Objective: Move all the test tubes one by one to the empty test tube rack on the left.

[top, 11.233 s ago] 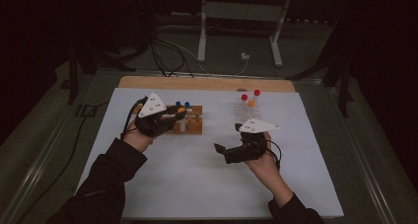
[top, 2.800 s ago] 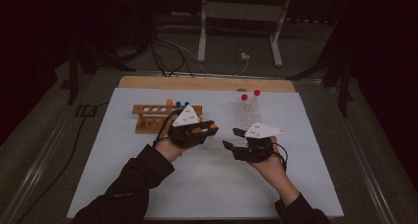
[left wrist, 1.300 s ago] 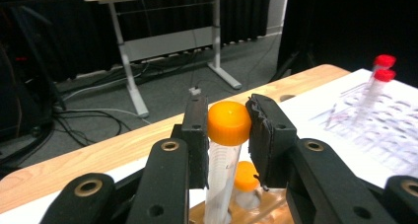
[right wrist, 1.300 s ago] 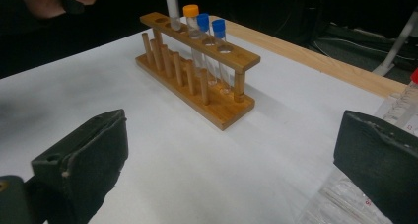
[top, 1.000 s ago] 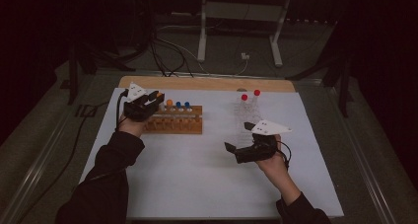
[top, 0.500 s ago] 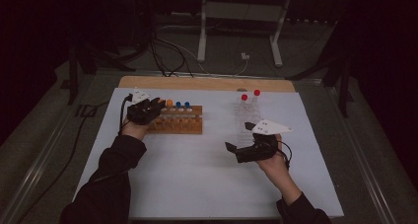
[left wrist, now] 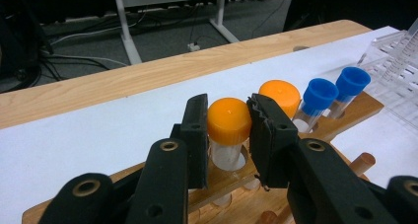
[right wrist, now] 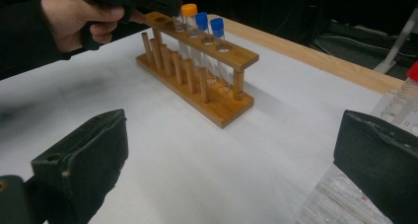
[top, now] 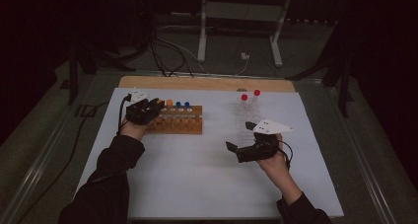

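A wooden tube rack [top: 180,121] stands on the white mat, left of centre. Its back row holds two orange-capped tubes and two blue-capped tubes [left wrist: 320,93]. My left gripper [left wrist: 227,105] is at the rack's left end, and its pads press the cap of the first orange-capped tube [left wrist: 229,120], which sits upright in its hole. The second orange tube [left wrist: 281,93] stands just behind it. My right gripper [top: 239,135] hovers over the mat at the right, open wide with nothing between its jaws [right wrist: 236,135].
A clear plastic rack [top: 249,110] with two red-capped tubes [top: 244,96] stands just beyond the right gripper. A wooden strip [top: 207,83] borders the mat's far edge. Cables and a stand's legs lie on the floor behind. Bare mat lies between the two hands.
My left gripper has come slightly down and right onto the rack's left end. The right hand has kept still.
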{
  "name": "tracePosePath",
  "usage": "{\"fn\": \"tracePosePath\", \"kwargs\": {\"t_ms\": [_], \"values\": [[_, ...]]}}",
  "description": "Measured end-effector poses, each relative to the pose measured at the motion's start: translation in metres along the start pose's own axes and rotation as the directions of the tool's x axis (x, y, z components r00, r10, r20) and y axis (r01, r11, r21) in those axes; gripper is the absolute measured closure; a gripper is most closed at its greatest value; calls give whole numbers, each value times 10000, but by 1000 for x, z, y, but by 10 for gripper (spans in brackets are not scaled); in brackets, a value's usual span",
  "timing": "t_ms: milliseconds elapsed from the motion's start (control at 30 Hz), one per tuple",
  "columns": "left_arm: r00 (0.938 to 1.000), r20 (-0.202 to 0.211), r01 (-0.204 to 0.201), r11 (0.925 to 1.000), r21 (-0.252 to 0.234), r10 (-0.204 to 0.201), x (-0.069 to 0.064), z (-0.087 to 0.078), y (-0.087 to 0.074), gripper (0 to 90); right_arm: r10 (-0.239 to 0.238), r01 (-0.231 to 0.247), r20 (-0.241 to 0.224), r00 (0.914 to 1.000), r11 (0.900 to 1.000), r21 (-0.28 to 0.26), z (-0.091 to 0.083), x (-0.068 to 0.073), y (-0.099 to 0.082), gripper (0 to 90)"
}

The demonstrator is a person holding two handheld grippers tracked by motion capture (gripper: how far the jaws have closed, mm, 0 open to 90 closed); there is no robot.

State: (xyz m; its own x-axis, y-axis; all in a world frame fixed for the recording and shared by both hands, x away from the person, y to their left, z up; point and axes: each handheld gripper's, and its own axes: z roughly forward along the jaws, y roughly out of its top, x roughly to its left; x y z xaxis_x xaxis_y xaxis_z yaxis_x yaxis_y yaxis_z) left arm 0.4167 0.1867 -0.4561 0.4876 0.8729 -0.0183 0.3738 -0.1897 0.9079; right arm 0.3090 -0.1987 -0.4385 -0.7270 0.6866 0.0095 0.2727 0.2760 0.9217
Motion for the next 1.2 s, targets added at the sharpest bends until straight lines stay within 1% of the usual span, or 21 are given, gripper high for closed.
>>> {"fn": "tracePosePath", "kwargs": {"t_ms": [33,100,200,267,300,367,433,500,533,567,600,633,667,733,767,867,933,1033,1100,1167,1200], "values": [[10000,13,-4,10000,-14,4,0,-1,0,689,7,-7,-4,10000,10000,-20,0,0,0,3],[9997,244,29,9998,-180,-25,1,-4,0,652,54,-55,-13,10000,10000,-59,-1,0,0,3],[9994,338,-8,9993,-361,20,2,-12,2,574,50,-49,23,10000,9999,-112,-2,-2,1,3],[9998,200,-28,9992,-411,36,2,-19,4,480,106,-106,-22,9999,9999,-128,-2,-3,1,3],[9995,312,-21,9987,-504,36,3,-23,5,453,131,-131,-21,9999,9998,-139,-2,-4,2,3],[9995,287,-84,9987,-494,98,2,-31,6,392,110,-109,43,9999,9997,-211,-4,-6,3,3],[9982,566,-141,9982,-582,174,0,-40,6,295,113,-109,128,9999,9995,-289,-6,-8,5,4],[9930,1139,-260,9980,-580,325,-3,-49,4,241,76,-66,271,9996,9993,-374,-7,-11,7,3],[9912,1259,-343,9977,-579,414,-6,-53,3,194,83,-67,378,9993,9991,-426,-8,-13,8,4],[9866,1557,-403,9977,-553,485,-8,-57,1,166,84,-56,541,9985,9987,-504,-8,-16,9,4],[9827,1756,-486,9971,-581,581,-10,-61,-1,163,103,-73,537,9985,9985,-545,-7,-18,10,4],[9803,1850,-578,9962,-650,689,-13,-65,-3,149,151,-120,522,9985,9982,-595,-6,-21,11,3],[9753,2087,-587,9959,-686,719,-16,-69,-5,120,197,-152,676,9975,9977,-662,-5,-24,11,4],[9686,2363,-599,9948,-827,780,-22,-76,-10,79,187,-139,698,9974,9975,-692,-3,-30,12,3],[9642,2542,-558,9949,-843,756,-25,-79,-12,78,142,-87,795,9967,9976,-680,-2,-33,12,3],[9518,2931,-716,9947,-744,905,-34,-85,-20,35,139,-76,967,9952,9978,-656,1,-43,14,4],[9438,3147,-794,9936,-807,1010,-39,-88,-26,27,229,-160,987,9949,9974,-705,2,-52,15,4],[9385,3286,-805,9928,-889,1055,-44,-92,-36,27,362,-306,1243,9916,9985,-464,6,-64,16,4],[9355,3358,-871,9928,-828,1101,-47,-93,-42,27,619,-571,1354,9889,9976,-390,9,-73,16,8],[9330,3414,-929,9927,-769,1138,-49,-92,-48,27,827,-778,1522,9849,9962,-384,12,-81,15,83],[9296,3486,-1005,9923,-722,1195,-50,-92,-50,27,925,-881,1625,9824,9955,-338,14,-85,14,88]]}}
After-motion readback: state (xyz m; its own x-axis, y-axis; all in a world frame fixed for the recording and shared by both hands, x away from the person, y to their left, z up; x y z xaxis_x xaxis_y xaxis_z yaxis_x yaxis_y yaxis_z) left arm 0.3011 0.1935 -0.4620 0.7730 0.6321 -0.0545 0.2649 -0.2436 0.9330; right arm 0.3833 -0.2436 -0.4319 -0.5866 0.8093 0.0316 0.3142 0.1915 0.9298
